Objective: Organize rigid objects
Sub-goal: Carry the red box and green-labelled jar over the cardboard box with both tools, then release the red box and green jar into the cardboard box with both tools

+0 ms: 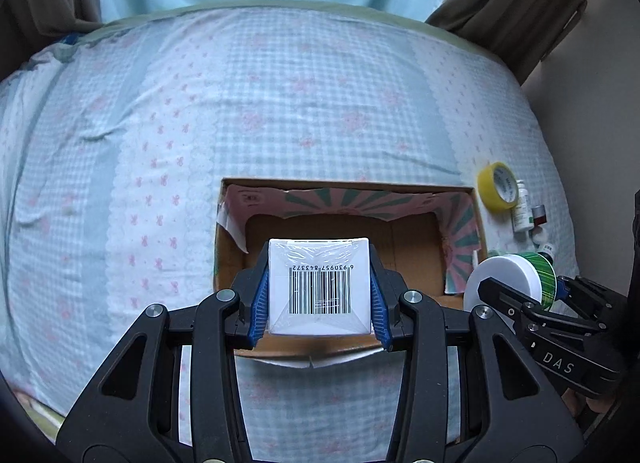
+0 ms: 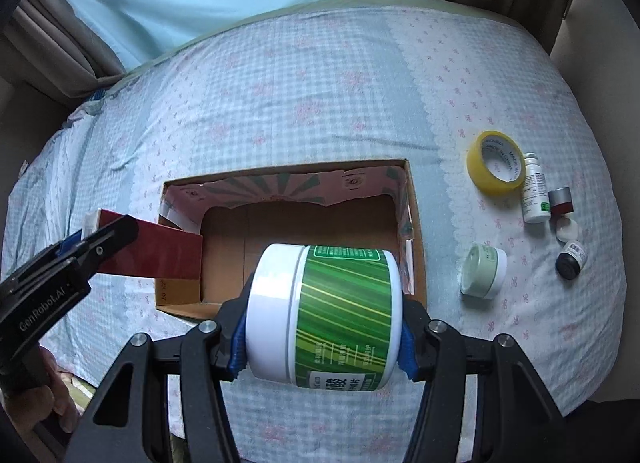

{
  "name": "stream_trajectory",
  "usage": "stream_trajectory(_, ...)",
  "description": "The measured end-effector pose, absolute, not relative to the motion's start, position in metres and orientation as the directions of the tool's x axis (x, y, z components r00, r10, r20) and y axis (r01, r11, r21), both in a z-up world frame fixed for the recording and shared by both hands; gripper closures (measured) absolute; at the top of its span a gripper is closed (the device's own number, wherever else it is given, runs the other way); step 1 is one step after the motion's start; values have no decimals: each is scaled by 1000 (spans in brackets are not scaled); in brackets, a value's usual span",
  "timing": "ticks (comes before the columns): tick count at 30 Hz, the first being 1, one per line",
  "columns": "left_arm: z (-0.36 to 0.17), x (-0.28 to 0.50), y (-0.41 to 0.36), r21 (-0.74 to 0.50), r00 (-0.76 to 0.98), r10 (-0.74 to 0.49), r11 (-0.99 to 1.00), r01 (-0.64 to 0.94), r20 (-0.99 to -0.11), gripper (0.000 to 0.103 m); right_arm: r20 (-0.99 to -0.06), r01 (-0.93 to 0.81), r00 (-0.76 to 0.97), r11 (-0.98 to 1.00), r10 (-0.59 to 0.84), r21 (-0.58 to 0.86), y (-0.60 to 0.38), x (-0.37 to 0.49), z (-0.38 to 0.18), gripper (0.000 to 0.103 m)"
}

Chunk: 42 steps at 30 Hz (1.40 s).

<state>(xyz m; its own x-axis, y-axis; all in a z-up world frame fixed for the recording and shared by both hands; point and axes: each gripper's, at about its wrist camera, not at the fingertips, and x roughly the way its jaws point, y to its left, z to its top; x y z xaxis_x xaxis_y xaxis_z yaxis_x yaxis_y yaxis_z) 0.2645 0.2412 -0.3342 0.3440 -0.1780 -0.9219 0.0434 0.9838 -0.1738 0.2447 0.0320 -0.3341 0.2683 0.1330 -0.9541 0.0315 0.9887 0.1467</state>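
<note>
Over the open cardboard box [image 1: 460,239] on the bed [image 1: 280,103]: left gripper [image 1: 319,295], fingers clamped on a small red-sided carton [image 1: 319,283], barcode end up. Right gripper [image 2: 322,339], fingers closed on a green-labelled white jar [image 2: 324,311], lying sideways. Tape roll [image 2: 496,167] and small bottles [image 2: 534,191] lie beside the box.

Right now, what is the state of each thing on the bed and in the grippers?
Left gripper: shut on the red box.
Right gripper: shut on the green jar, lying sideways.
Carton: open, nothing on its floor.
Tape: lying on the bed.
White bottle: lying down.
Small jar: lid on, on the bed.
Dark vial: tipped over.
</note>
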Motion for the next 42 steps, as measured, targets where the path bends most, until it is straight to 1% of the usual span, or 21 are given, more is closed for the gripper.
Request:
stream_trajectory(7,-392,294,239,-143,255,-150,989,45,-955,66,-972,33,204,992,113,122,35,271,-393,50)
stream_trajectory(12,-413,312,233,-129,220,-140,989,65,-965,66,-980,39,160,991,119,127,36,287,-426,50)
stream_trajectory(15,-421,323,229,-125,193,-139,989,84,-971,65,-978,18,160,990,132,137,38,294,-435,50)
stream_trajectory(17,-423,326,229,-157,172,-169,984,83,-971,62,-968,-20,202,989,150,149,41,295,-435,49)
stream_trajectory(18,-420,327,230,-174,174,-186,981,83,-967,37,-964,-34,213,987,160,156,43,296,-435,36)
stream_trajectory(19,-416,326,231,-179,180,-191,980,83,-965,2,-963,-51,208,985,172,164,44,297,-435,20)
stream_trajectory(20,-411,325,233,-181,199,-194,980,82,-961,1,-965,-68,194,984,176,166,46,298,-437,0)
stream_trajectory(25,-398,313,243,-131,233,-149,987,91,-961,0,-960,-141,227,981,166,137,44,285,-433,0)
stream_trajectory(29,-392,303,248,-132,242,-147,988,77,-959,0,-965,-130,224,986,135,107,41,275,-432,0)
stream_trajectory(33,-381,292,250,-122,259,-136,990,71,-956,0,-972,-115,194,987,132,111,38,268,-426,0)
stream_trajectory(39,-352,271,252,-111,308,-129,991,73,-943,0,-963,-121,239,988,127,100,41,255,-397,0)
stream_trajectory(42,-327,255,254,-105,344,-124,992,74,-931,0,-957,-129,264,987,123,91,42,246,-378,0)
